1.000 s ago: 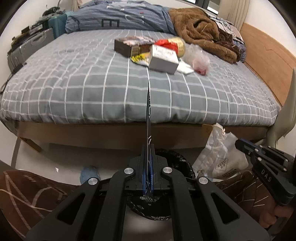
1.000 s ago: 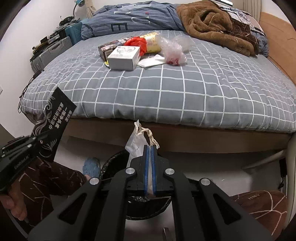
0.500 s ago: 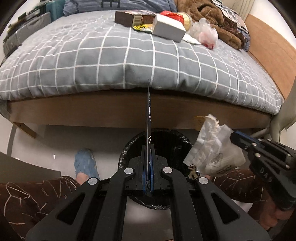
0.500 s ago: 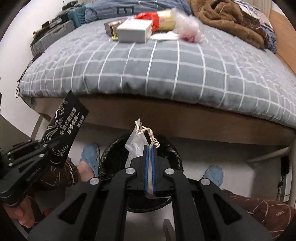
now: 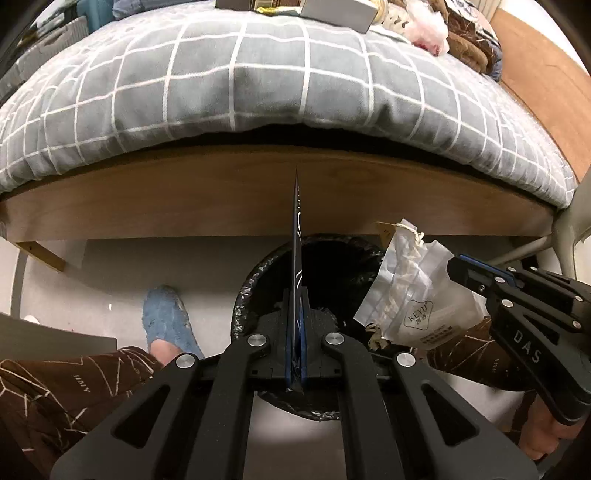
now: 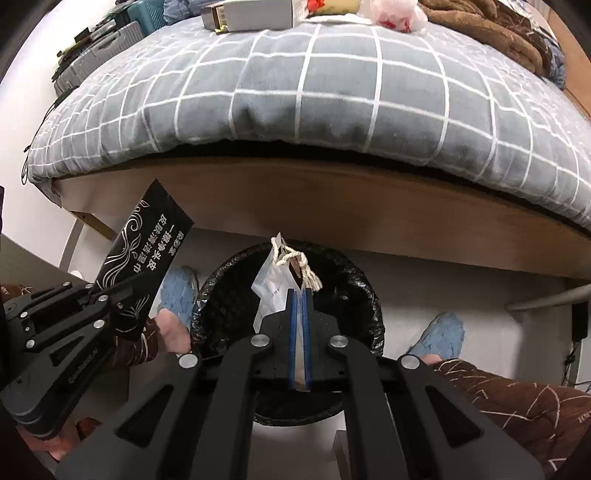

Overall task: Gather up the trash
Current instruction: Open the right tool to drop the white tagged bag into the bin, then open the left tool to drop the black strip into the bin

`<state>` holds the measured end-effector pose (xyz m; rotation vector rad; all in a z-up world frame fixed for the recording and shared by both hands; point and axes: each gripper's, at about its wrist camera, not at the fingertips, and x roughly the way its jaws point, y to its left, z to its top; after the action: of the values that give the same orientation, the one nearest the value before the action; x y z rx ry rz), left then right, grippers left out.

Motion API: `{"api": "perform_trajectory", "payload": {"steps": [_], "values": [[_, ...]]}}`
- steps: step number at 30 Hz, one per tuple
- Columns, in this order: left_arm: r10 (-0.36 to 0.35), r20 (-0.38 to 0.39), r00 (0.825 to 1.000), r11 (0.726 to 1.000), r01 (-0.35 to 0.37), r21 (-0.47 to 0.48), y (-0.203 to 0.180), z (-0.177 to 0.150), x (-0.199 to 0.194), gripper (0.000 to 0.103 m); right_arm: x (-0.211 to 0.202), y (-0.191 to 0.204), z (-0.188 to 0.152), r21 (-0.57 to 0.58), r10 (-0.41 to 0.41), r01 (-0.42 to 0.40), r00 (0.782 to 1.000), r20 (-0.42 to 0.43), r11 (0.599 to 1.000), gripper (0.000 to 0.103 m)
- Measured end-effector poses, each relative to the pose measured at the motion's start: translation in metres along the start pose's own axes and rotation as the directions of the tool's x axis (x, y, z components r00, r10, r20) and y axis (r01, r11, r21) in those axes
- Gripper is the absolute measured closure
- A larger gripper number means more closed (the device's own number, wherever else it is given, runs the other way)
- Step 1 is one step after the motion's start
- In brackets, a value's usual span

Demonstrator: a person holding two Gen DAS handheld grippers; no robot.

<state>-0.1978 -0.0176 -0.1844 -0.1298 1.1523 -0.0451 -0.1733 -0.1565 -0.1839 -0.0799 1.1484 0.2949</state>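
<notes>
My left gripper is shut on a flat black packet, seen edge-on here and face-on in the right wrist view. My right gripper is shut on a clear plastic bag with a string tie; the bag also shows in the left wrist view. Both hang over a round bin with a black liner on the floor in front of the bed. More trash lies on the bed: a white box, a red wrapper and a crumpled clear bag.
The wooden bed frame with a grey checked duvet stands just behind the bin. The person's blue slippers and brown-trousered legs flank the bin. Suitcases stand at the left. A brown blanket lies on the bed.
Both grippers have dropped lower and moved forward toward the bin, each holding its item; the bed top has risen out of view and the bin is now under the fingertips.
</notes>
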Motion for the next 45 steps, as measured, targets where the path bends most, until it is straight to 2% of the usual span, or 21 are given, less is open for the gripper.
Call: {"api": "perform_trajectory", "payload": {"steps": [3,5,7,8,10,11,13,16,19,27,39,42,45], "values": [[0.007,-0.016,1.0,1.0,-0.007,-0.009,0.002,0.0,0.006,0.101,0.004,-0.001,0.0,-0.005,-0.003,0.003,1.0,-0.012,1.0,0.095],[0.013,-0.024,1.0,1.0,-0.013,-0.012,0.003,0.001,0.008,0.101,0.005,-0.004,0.0,-0.011,-0.001,0.001,1.0,-0.011,1.0,0.084],[0.004,-0.027,1.0,1.0,-0.004,-0.01,0.0,0.003,0.009,0.101,0.002,-0.009,0.001,-0.003,-0.018,0.018,1.0,0.006,1.0,0.068],[0.003,-0.026,1.0,1.0,-0.003,-0.005,-0.002,0.004,0.01,0.101,0.0,-0.013,0.002,0.008,-0.021,0.02,1.0,0.014,1.0,0.064],[-0.005,-0.026,1.0,1.0,0.006,0.006,-0.006,0.004,0.011,0.101,-0.002,-0.024,0.003,0.034,-0.032,0.031,0.999,0.026,0.999,0.046],[-0.007,-0.027,1.0,1.0,0.007,0.011,-0.008,0.003,0.013,0.101,-0.004,-0.028,0.003,0.048,-0.04,0.038,0.999,0.033,0.998,0.042],[-0.008,-0.032,0.999,1.0,0.009,0.024,-0.015,0.003,0.014,0.101,-0.005,-0.041,0.003,0.086,-0.066,0.063,0.997,0.038,0.994,0.021],[-0.023,-0.043,0.999,0.999,0.025,0.036,-0.024,0.002,0.018,0.101,-0.008,-0.054,0.004,0.124,-0.104,0.097,0.993,0.055,0.988,0.01],[-0.03,-0.055,0.998,0.999,0.033,0.042,-0.033,0.001,0.022,0.101,-0.009,-0.066,0.002,0.144,-0.14,0.129,0.988,0.067,0.981,0.008],[-0.054,-0.092,0.994,0.997,0.058,0.044,-0.045,-0.003,0.042,0.101,-0.004,-0.083,-0.005,0.174,-0.163,0.152,0.985,0.05,0.973,0.008],[-0.008,-0.155,0.988,0.998,0.017,0.06,-0.048,-0.008,0.07,0.1,0.006,-0.086,-0.008,0.188,-0.18,0.171,0.983,0.029,0.967,0.008],[-0.007,-0.159,0.987,0.998,0.017,0.061,-0.048,-0.007,0.072,0.098,0.007,-0.086,-0.008,0.187,-0.186,0.178,0.982,0.029,0.966,0.008],[0.025,-0.157,0.987,0.995,-0.01,0.094,-0.053,-0.009,0.073,0.086,0.007,-0.084,-0.008,0.179,-0.197,0.188,0.98,0.03,0.966,0.008]]}}
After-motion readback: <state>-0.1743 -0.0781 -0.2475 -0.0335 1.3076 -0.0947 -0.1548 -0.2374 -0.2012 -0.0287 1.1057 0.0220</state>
